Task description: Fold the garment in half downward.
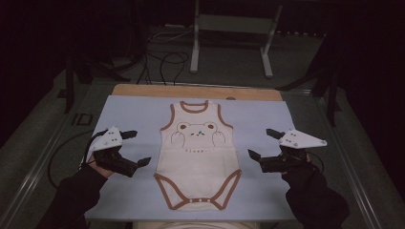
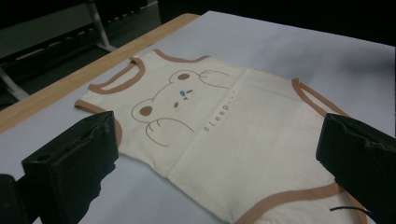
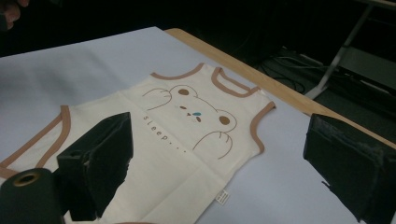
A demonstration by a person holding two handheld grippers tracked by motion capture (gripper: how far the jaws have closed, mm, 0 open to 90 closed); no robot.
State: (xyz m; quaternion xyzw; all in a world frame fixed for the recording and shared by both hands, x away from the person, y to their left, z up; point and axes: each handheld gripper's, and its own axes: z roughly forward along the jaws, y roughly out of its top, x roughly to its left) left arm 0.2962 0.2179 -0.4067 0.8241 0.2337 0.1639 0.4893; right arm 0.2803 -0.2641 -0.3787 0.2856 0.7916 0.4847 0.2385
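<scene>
Two hand-held grippers — left (image 1: 133, 147), right (image 1: 264, 143) — flank bodysuit (image 1: 197, 157), jaws apart

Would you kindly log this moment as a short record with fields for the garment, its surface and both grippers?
Garment: cream baby bodysuit with brown trim and bear print, lying flat, face up
Surface: pale blue mat on a wooden table
Left gripper: open, beside the garment's left edge
Right gripper: open, beside its right edge
Contact: none
</scene>
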